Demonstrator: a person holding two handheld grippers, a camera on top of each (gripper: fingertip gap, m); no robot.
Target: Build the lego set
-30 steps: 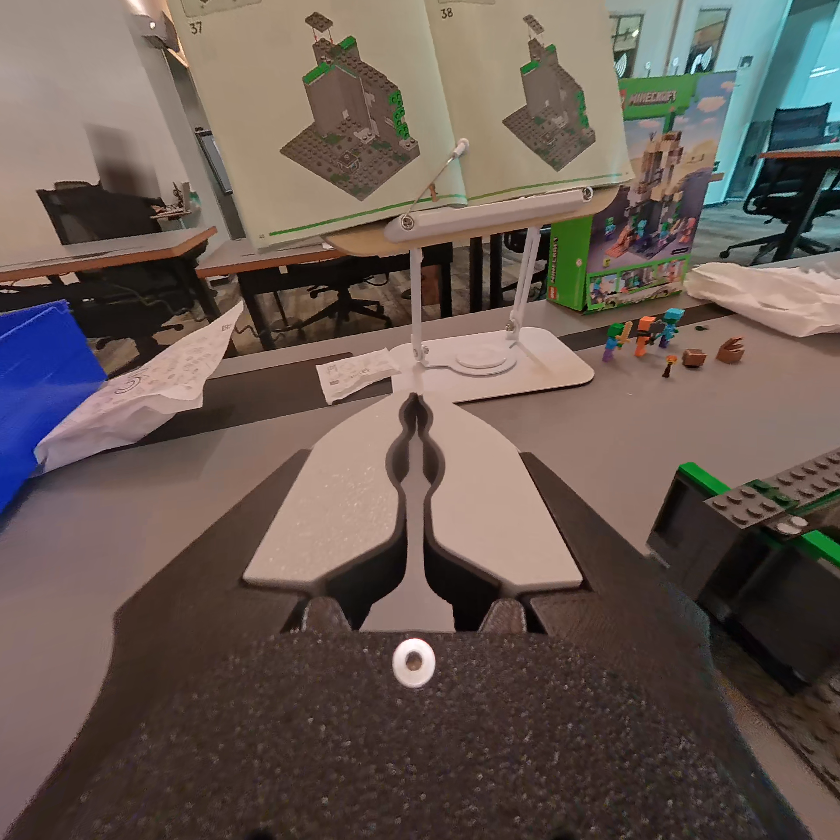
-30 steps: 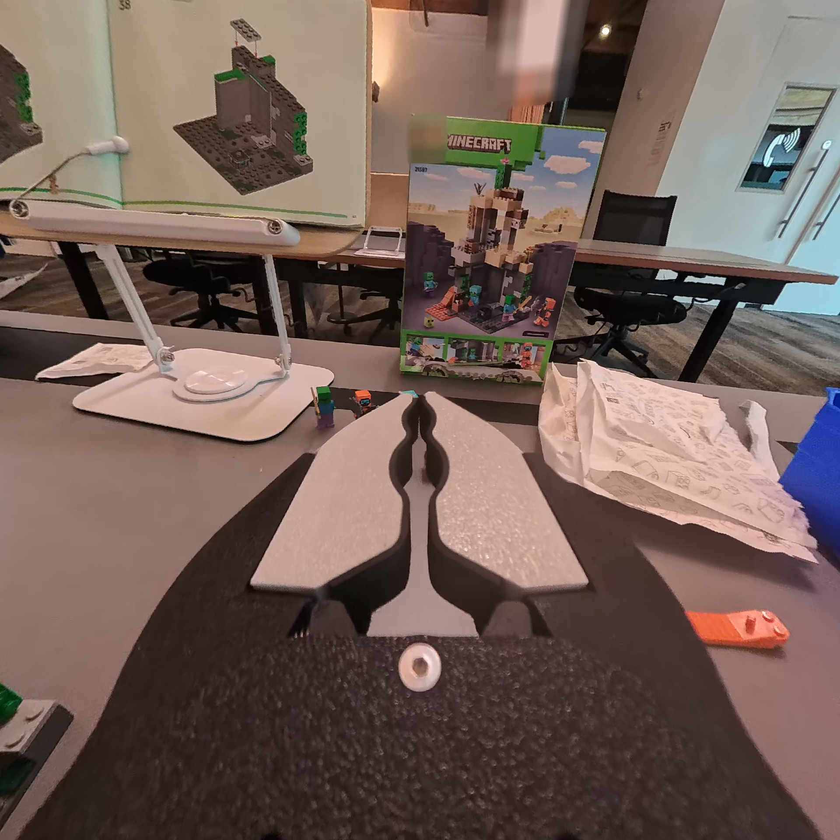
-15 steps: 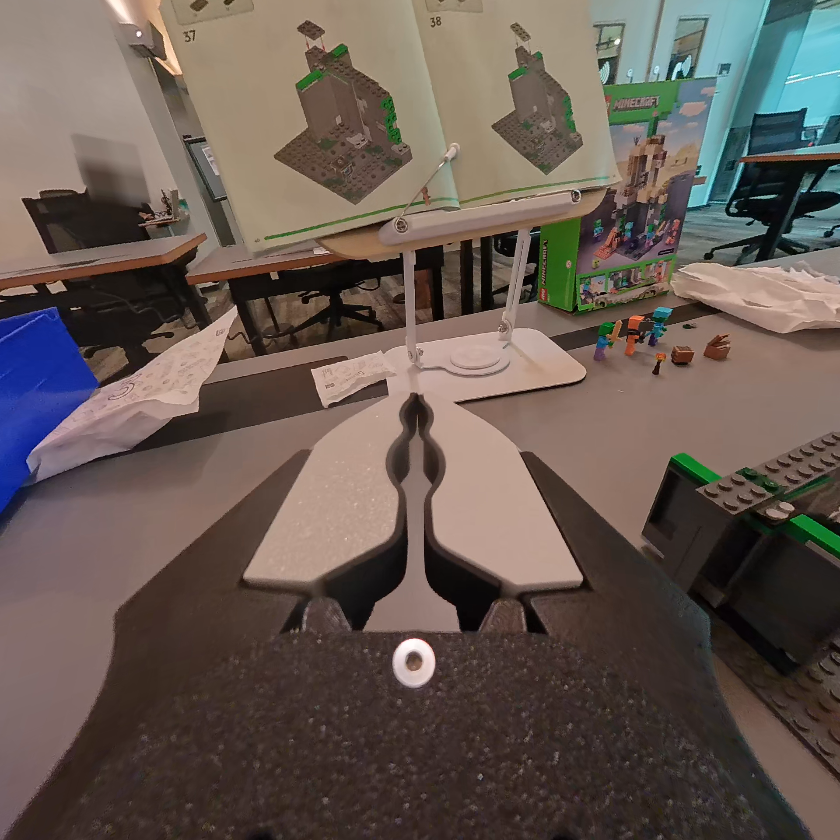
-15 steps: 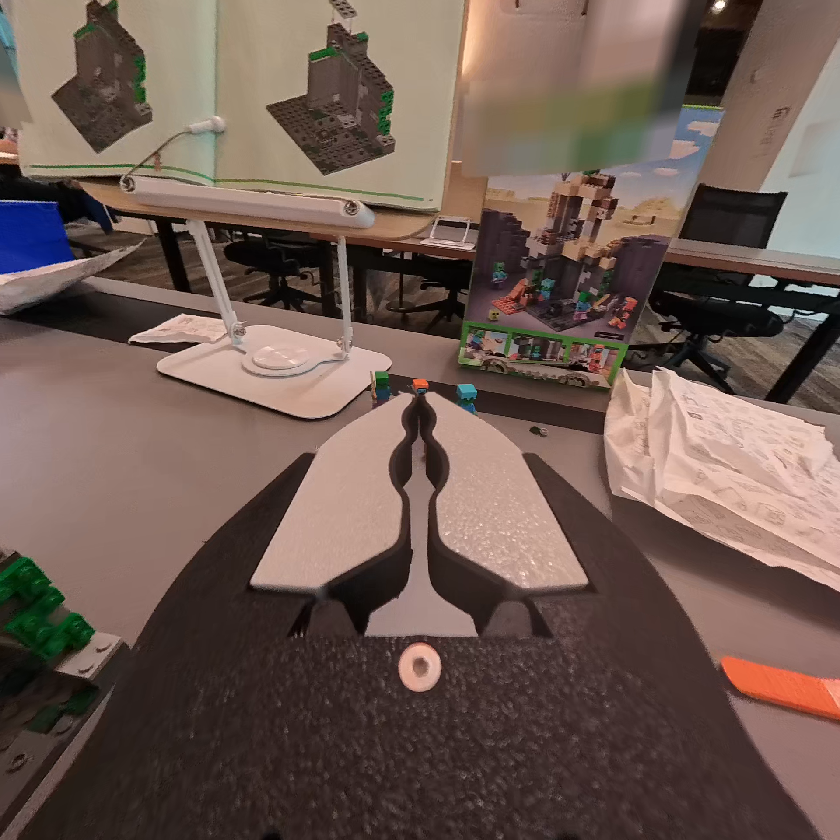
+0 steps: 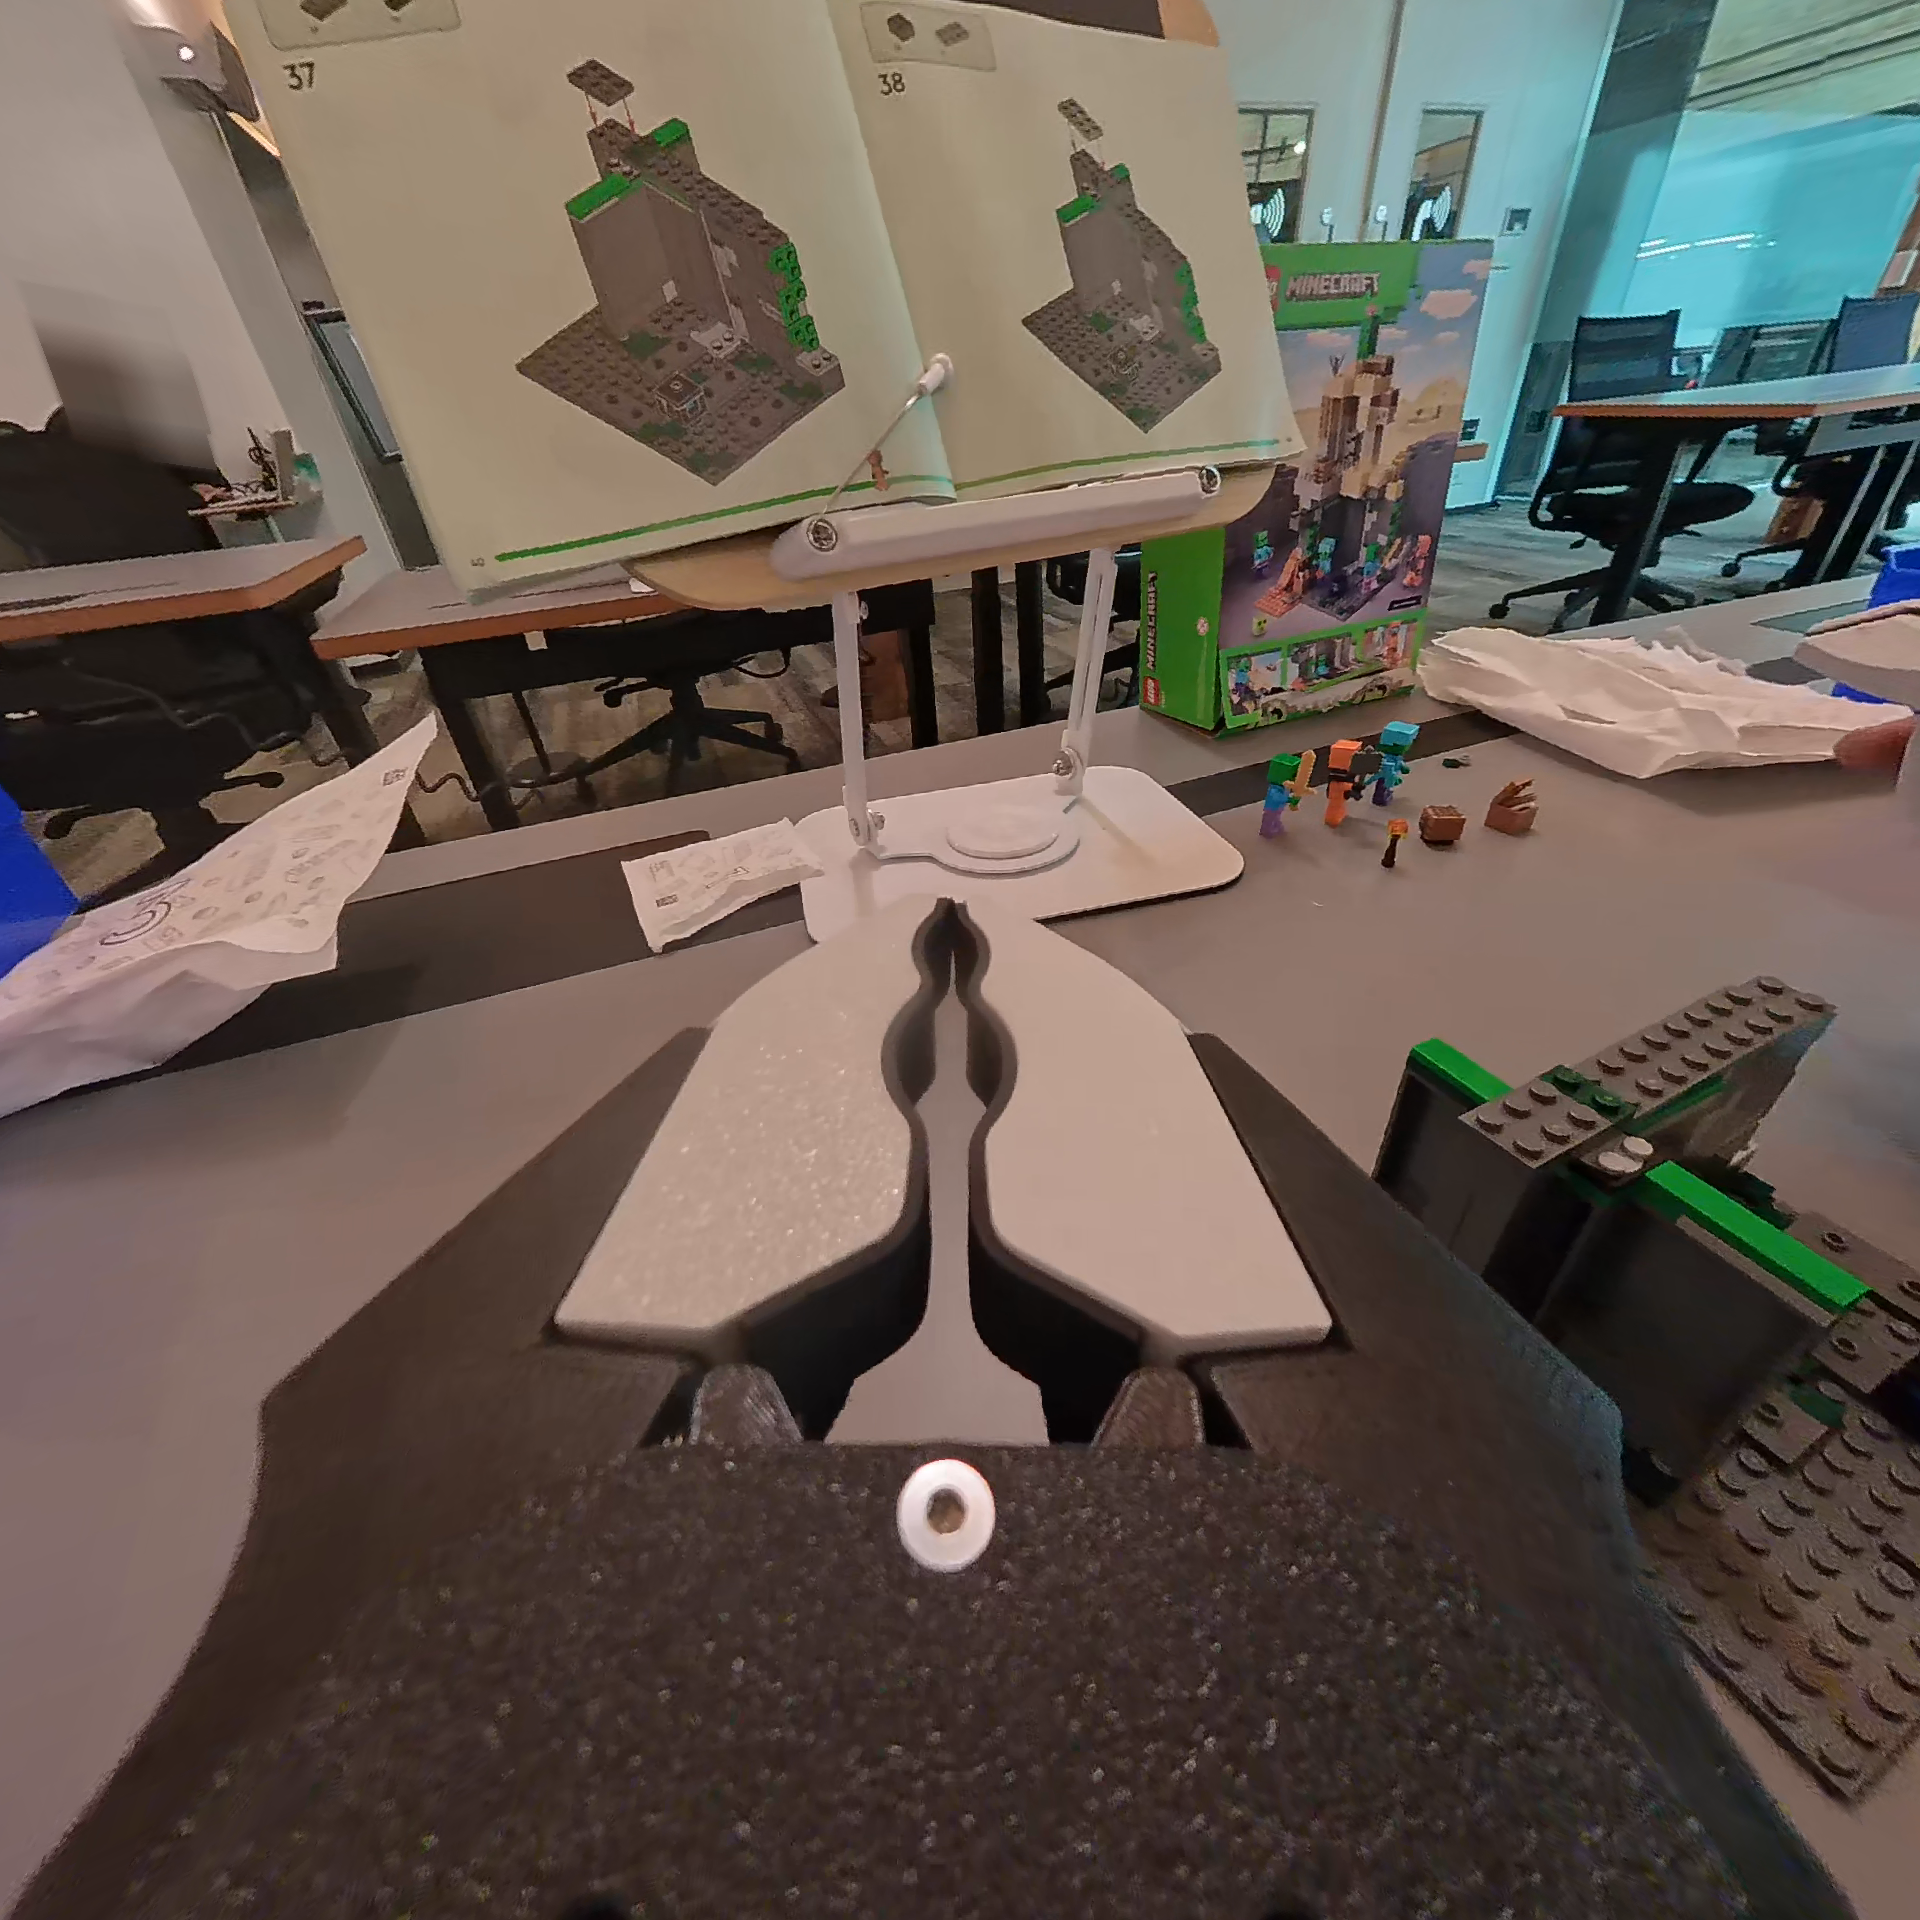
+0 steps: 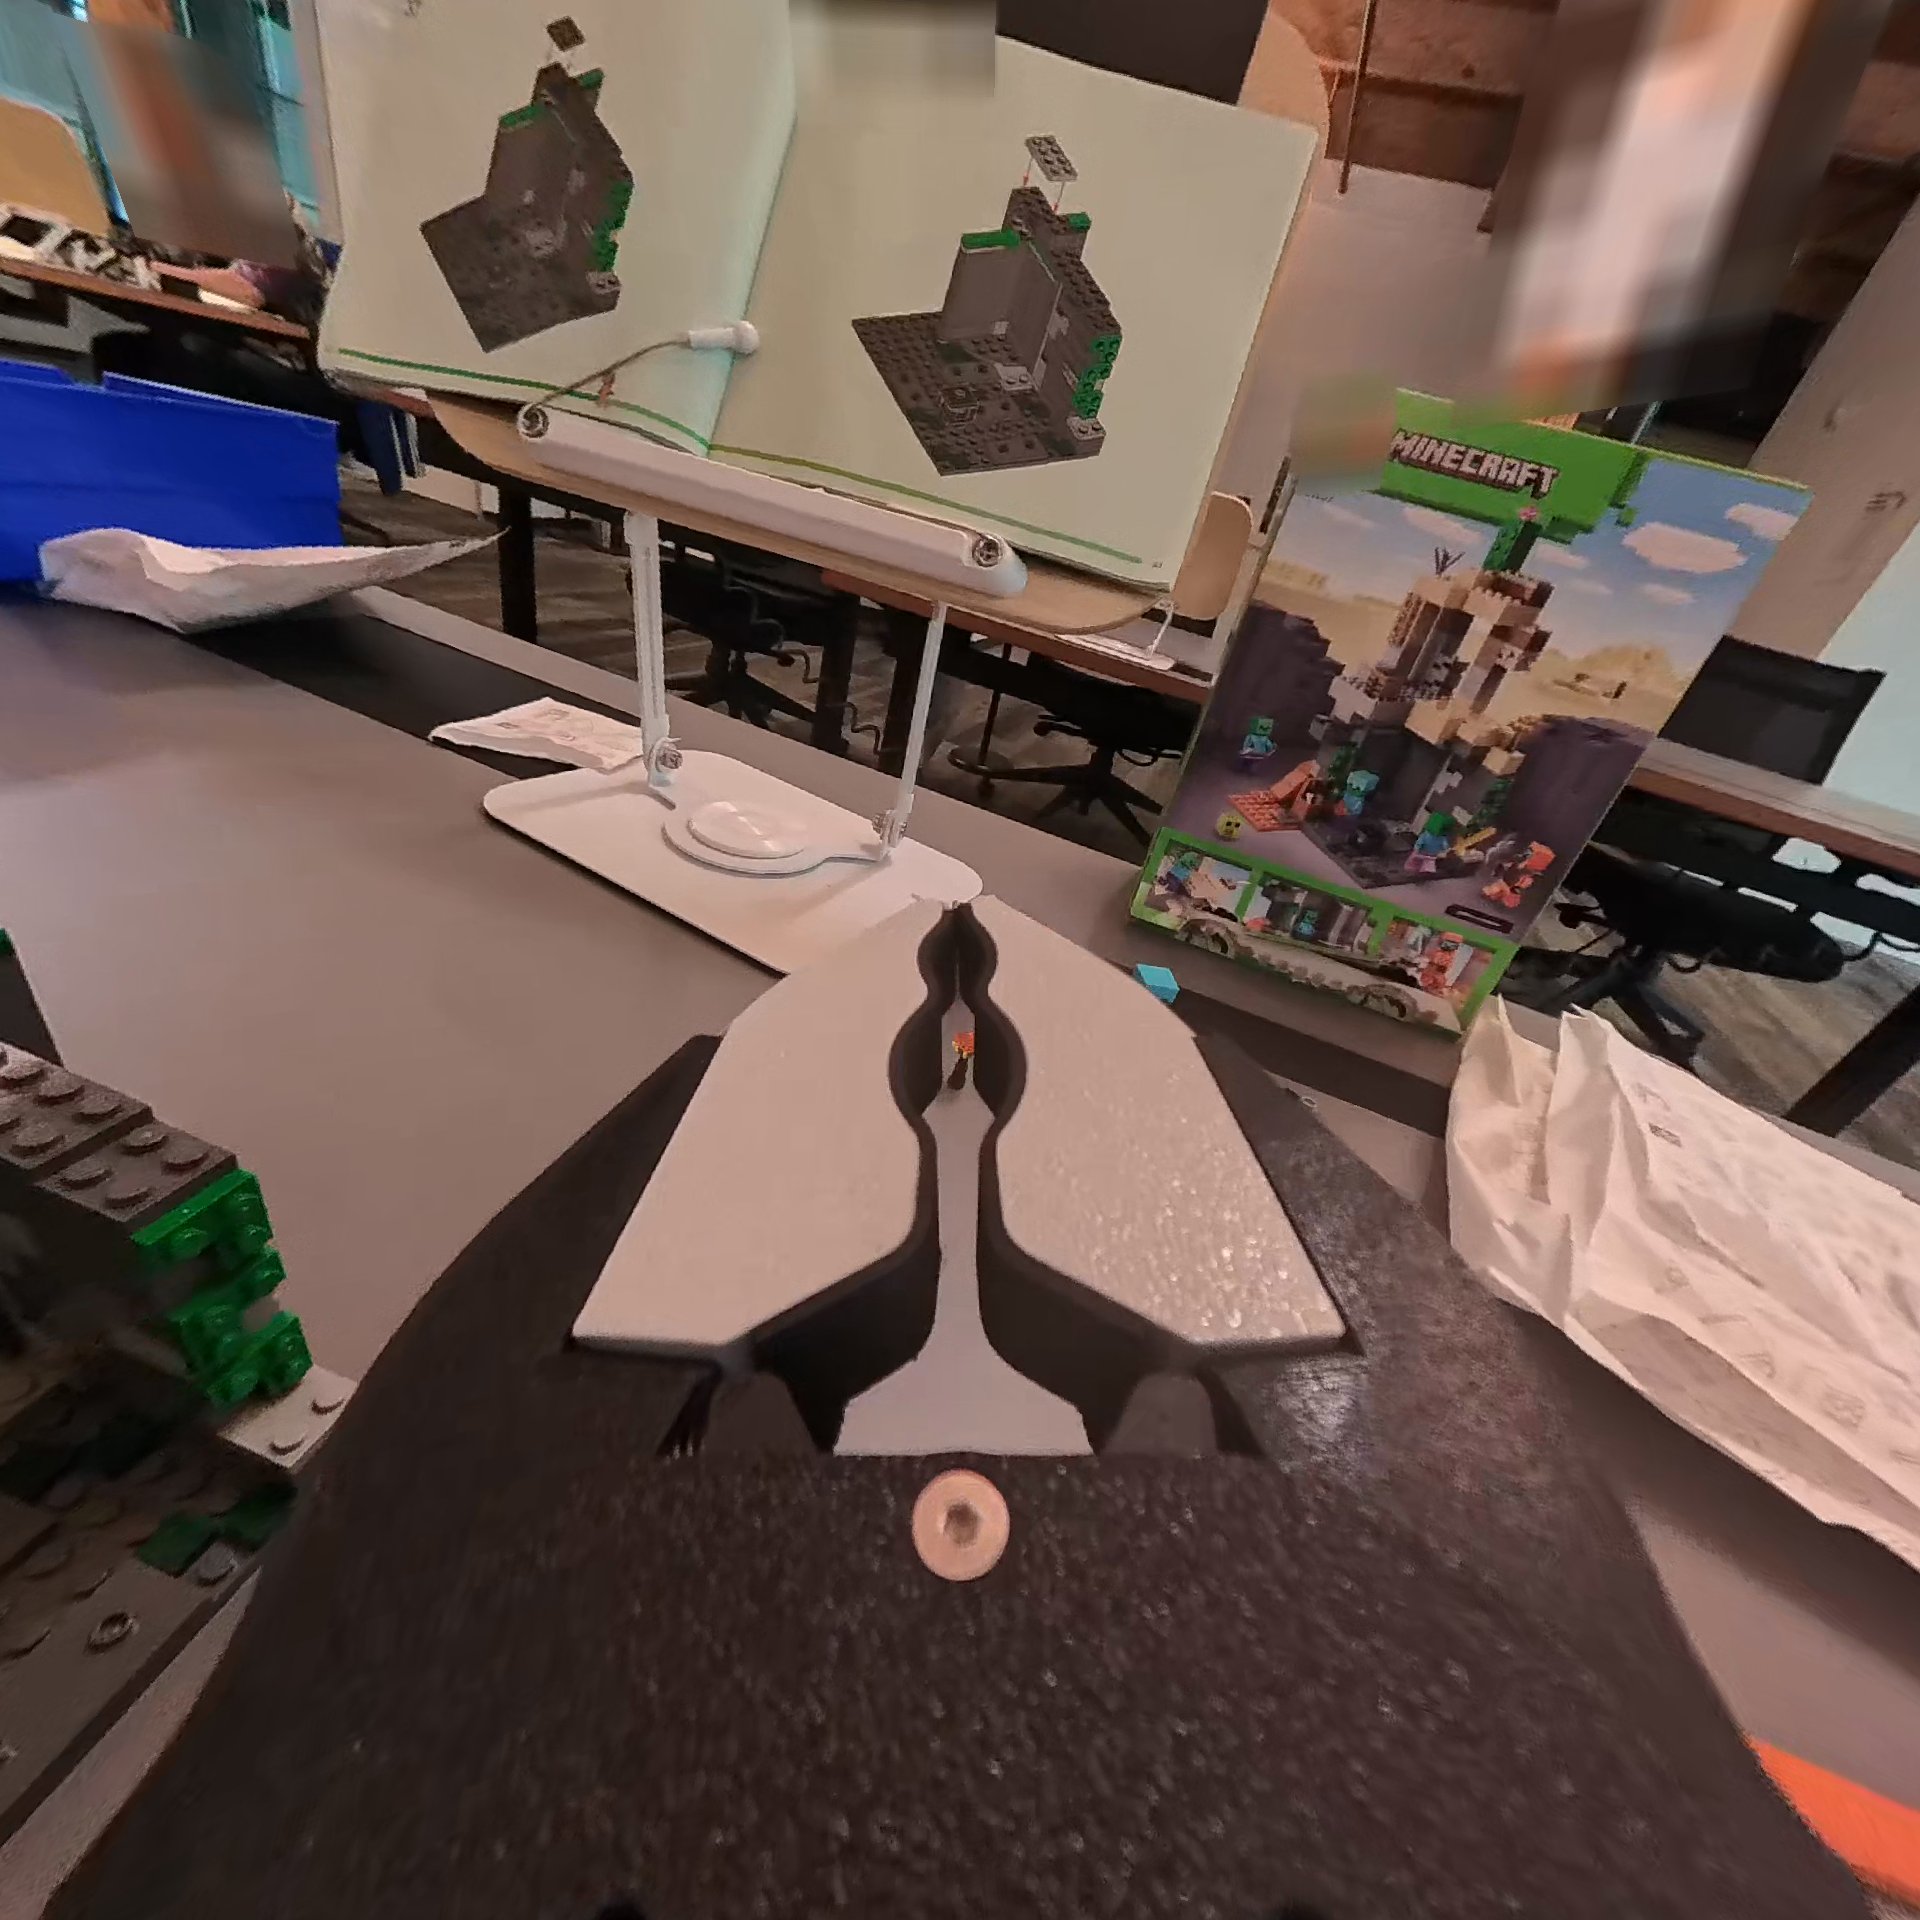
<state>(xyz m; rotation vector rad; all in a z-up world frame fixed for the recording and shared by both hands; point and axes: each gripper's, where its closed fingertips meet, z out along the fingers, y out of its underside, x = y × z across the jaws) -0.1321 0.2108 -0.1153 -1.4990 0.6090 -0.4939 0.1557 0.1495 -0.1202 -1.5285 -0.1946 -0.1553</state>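
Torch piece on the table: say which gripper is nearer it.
Right. The torch piece shows just ahead through the finger gap of the right gripper; from the left gripper it lies far ahead and to the right, beside the minifigures.

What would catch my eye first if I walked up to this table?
Probably the open instruction booklet propped on a white stand at the back of the grey table, with the bright green toy box standing just to its right. Closer in, a half-built grey and green brick model sits at the right of the left wrist view, and small colourful figures stand in front of the box.
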